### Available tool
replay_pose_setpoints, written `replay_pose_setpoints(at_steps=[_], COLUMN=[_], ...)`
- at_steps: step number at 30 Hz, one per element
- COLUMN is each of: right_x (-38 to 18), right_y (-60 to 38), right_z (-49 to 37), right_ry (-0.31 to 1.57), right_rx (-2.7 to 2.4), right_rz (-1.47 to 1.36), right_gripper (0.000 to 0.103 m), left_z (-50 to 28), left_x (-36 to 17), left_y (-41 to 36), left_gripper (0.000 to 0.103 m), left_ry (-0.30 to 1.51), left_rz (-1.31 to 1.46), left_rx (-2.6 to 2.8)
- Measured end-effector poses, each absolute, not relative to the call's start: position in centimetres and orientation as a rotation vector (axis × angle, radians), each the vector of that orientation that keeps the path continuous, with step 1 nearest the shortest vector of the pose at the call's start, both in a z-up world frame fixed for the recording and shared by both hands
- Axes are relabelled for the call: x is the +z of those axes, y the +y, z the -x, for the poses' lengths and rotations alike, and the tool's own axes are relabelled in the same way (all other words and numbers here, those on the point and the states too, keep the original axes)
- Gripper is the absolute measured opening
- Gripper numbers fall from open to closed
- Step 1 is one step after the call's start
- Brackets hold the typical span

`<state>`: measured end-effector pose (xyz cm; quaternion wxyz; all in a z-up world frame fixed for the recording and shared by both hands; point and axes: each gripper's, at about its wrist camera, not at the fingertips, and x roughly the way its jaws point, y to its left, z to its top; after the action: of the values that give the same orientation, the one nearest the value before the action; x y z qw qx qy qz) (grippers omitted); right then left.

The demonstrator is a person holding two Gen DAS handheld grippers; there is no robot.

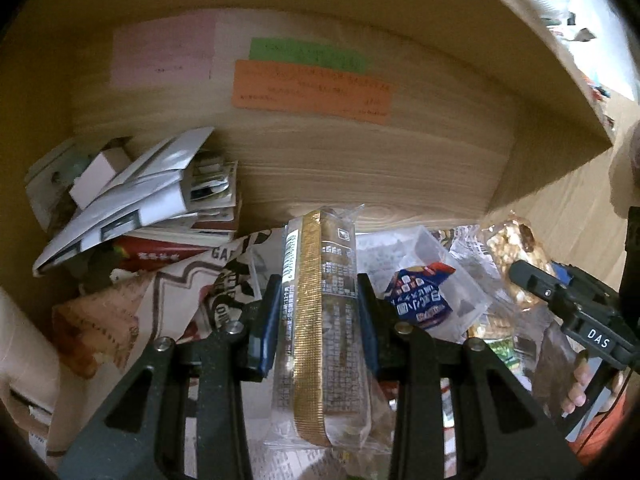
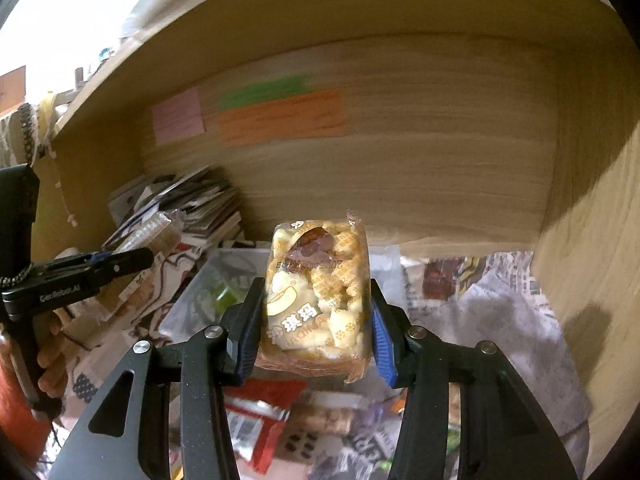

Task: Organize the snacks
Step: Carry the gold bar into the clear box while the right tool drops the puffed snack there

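My left gripper is shut on a long gold-striped snack pack in clear wrap and holds it upright above a pile of snacks. My right gripper is shut on a square nut-and-caramel snack pack. In the left wrist view the right gripper shows at the right with that nut pack. In the right wrist view the left gripper shows at the left with the gold pack. A clear plastic box holding a blue snack packet lies under both.
A wooden cubby with back wall carries pink, green and orange notes. A stack of papers and booklets sits at the left. Newspaper lines the floor at the right. Red and mixed snack packets lie below.
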<state>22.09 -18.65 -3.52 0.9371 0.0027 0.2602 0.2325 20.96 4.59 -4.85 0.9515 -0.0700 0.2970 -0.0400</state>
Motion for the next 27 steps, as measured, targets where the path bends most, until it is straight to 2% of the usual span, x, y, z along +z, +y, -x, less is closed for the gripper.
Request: replay_pose_setpoints(at_steps=[16,27], right_x=[-7.1,-8.9], right_y=[-19.7,-17.6], right_z=[-28.3,-29.2], right_ry=[0.676,0.73], right_rx=[0.411,0.431], right_rz=[-0.012,0.074], right_gripper=[0.044,0.044], left_z=[-28.3,-30.0], left_x=[-8.7,-10.2], left_y=[2.3,2.3], left_gripper=[0.035,0.036], left_ry=[0.748,0.79], left_rz=[0.105,0.11], left_rx=[-0.119,-0.099])
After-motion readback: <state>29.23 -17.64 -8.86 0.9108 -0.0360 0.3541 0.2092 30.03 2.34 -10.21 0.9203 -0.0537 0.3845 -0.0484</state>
